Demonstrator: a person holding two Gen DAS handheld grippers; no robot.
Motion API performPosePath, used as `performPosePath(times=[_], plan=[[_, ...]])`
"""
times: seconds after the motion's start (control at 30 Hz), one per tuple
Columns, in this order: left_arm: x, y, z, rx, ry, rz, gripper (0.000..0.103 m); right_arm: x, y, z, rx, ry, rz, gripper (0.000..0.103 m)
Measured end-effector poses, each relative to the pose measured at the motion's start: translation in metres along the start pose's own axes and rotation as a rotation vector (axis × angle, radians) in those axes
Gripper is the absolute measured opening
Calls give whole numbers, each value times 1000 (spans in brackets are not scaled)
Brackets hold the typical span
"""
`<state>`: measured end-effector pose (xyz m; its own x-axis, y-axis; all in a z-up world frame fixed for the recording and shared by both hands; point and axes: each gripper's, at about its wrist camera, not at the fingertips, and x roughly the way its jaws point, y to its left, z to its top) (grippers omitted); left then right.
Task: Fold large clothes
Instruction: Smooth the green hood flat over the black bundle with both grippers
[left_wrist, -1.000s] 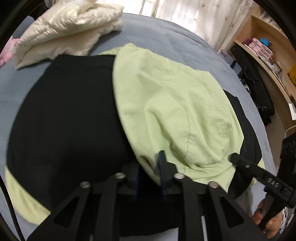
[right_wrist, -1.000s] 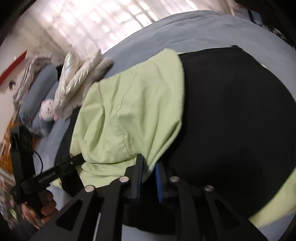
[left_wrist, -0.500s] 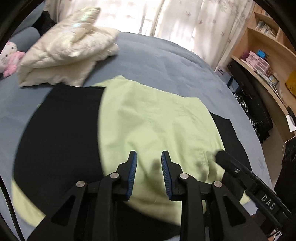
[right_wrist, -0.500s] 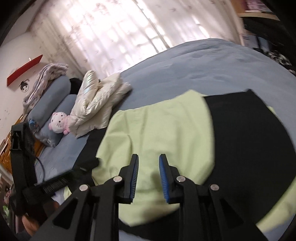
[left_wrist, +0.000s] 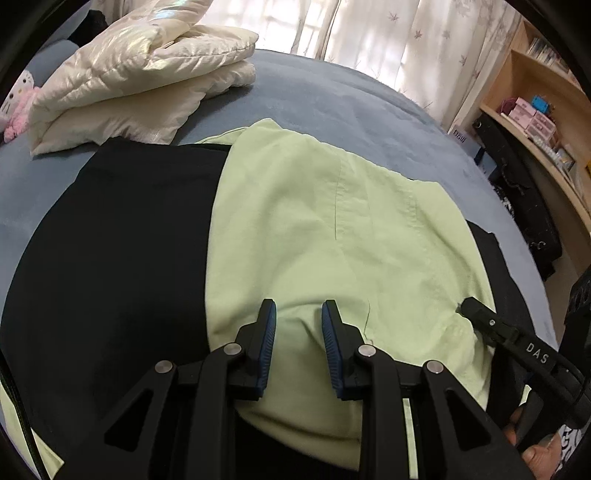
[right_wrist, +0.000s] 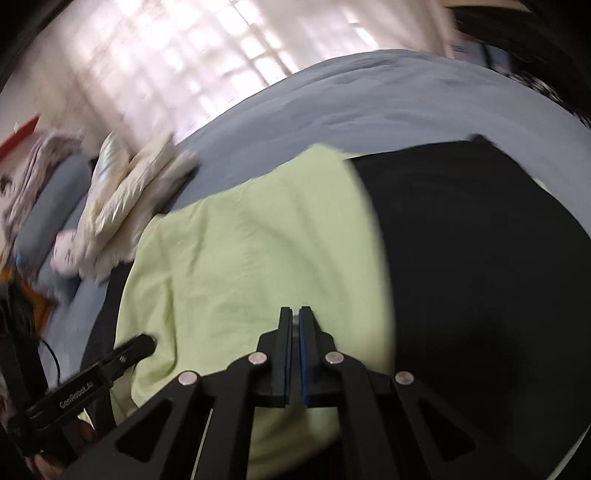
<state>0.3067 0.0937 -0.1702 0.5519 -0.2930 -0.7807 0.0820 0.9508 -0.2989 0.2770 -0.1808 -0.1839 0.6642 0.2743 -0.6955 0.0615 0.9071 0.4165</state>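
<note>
Bed (left_wrist: 332, 96): lying ahead of both finger pairs. Garment (left_wrist: 314, 229), black and green, spreading across it, green panel directly beyond the fingertips. Jacket (left_wrist: 140, 74): sitting far ahead. Shelf (left_wrist: 535, 122): showing only in left view. Left gripper (left_wrist: 298, 314): hovering, fingers apart, empty. Right gripper (right_wrist: 295, 314): hovering, fingers together, gripping nothing.

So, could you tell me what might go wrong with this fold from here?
1. The green panel lies wrinkled over the black part; folding again could lock in the creases.
2. The open left gripper and shut right gripper hold nothing, and a careless regrasp might drag the layers askew.
</note>
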Motion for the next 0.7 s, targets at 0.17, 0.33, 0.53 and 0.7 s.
performPosePath(times=[0.17, 0.33, 0.53, 0.7], plan=[[-8, 0, 0, -39, 21, 7, 25, -11, 7, -4, 11, 5, -9, 6], [-35, -7, -6, -40, 12, 43, 33, -34, 22, -12, 18, 4, 0, 6], [-96, -13, -14, -45, -46, 60, 35, -84, 43, -26, 9, -41, 43, 33], [-158, -15, -19, -99, -119, 36, 38, -126, 65, -39, -36, -86, 68, 37]])
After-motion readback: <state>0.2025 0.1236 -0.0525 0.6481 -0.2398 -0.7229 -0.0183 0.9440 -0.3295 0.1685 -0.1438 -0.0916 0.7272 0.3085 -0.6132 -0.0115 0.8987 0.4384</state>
